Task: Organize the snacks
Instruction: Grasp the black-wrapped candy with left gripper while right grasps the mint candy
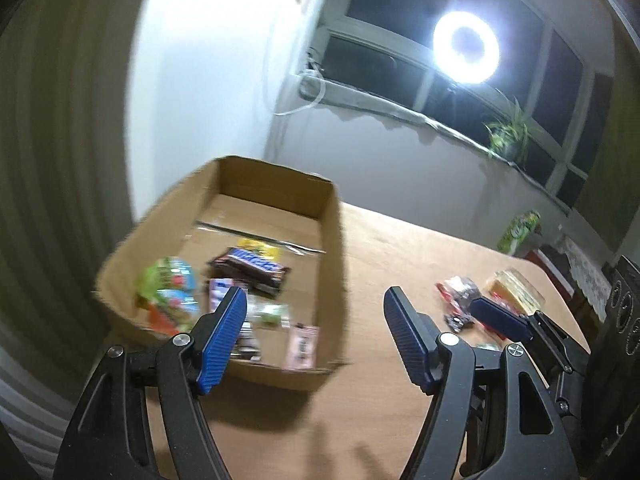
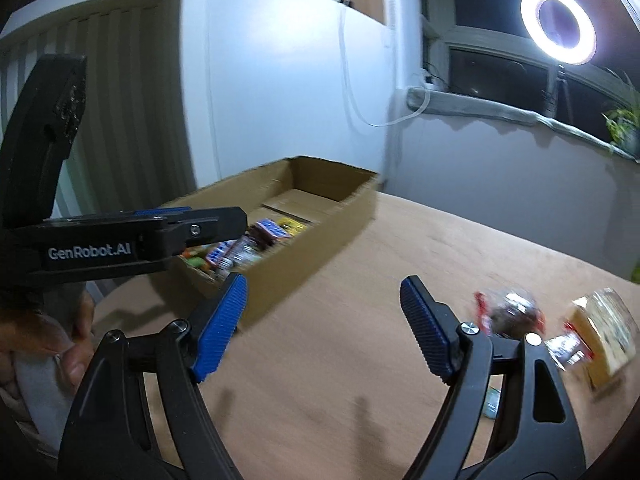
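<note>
Nearest, left gripper (image 1: pixel 314 312) spread wide and holding nothing, hovering over the near right corner of the cardboard box (image 1: pixel 334 248); right gripper (image 2: pixel 324 304) likewise released, poised above the brown table (image 2: pixel 340 360) between box and loose snacks. Just beyond, inside the box: a Snickers bar (image 1: pixel 252 266), a green and blue round packet (image 1: pixel 172 288), a small pink packet (image 1: pixel 302 346) at the near wall, and a yellow packet (image 1: pixel 260 248) behind the bar, all somewhat blurred. Off to the right on the table, well apart from the box, lay a red-trimmed clear wrapper of dark sweets (image 2: pixel 512 314) and, just beside it, a yellowish box-shaped pack (image 2: pixel 604 328). Farther back stood a green packet (image 1: pixel 518 232) at the table's far edge. Farthest, glowed a ring light (image 2: pixel 558 24) by the dark window, near a potted plant (image 1: pixel 510 136) on the sill.
</note>
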The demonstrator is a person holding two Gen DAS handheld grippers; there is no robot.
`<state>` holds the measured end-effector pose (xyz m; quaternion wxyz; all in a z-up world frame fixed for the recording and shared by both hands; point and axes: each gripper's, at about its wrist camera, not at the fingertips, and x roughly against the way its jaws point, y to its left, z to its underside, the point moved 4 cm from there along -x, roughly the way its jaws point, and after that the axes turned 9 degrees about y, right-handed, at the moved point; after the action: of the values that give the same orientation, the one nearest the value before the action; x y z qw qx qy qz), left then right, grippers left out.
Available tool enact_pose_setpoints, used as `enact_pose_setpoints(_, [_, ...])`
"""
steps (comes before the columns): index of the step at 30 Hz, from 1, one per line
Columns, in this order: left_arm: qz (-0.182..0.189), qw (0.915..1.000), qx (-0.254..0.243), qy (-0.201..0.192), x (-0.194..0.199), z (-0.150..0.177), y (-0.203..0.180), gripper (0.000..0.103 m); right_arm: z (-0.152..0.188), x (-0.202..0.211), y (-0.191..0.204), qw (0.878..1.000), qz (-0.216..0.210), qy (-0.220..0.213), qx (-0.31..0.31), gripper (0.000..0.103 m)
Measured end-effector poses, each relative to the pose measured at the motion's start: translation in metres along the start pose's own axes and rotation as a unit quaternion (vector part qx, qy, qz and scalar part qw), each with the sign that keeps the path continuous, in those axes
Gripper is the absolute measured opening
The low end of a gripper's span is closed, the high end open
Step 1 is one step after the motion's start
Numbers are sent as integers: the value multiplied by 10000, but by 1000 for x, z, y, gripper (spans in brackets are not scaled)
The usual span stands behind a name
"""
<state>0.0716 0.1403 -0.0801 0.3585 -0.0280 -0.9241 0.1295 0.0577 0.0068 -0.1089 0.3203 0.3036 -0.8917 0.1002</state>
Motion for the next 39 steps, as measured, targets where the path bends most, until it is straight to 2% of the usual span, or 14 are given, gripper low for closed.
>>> enact_pose_setpoints(9, [194, 9978, -570, 268, -21, 2, -58, 71, 29, 21, -57, 9980, 384, 79, -501, 82])
enact_pose_setpoints(18, [363, 9894, -1259, 632, -55, 7, -118, 71, 58, 30, -105, 9926, 706, 411, -898, 82])
enact_pose_setpoints(25, [245, 9733, -1922, 1230, -103, 19, -156, 71, 80, 22, -127, 9865, 833, 950, -1039, 82])
enact_pose_setpoints(32, [234, 9554, -2361, 1760, -141, 25, -170, 71, 82, 7, -129, 9826, 778, 1338, -1026, 82])
enact_pose_setpoints(35, [286, 9518, -2381, 1912, -150, 24, -172, 71, 80, 3, -129, 9820, 753, 1439, -963, 82])
enact_pose_setpoints(37, [312, 9514, -2407, 1894, -152, 24, -174, 71, 79, 1, -130, 9819, 745, 1435, -988, 78])
enact_pose_setpoints(39, [336, 9508, -2440, 1878, -152, 24, -176, 66, 78, 1, -131, 9820, 776, 1404, -993, 61])
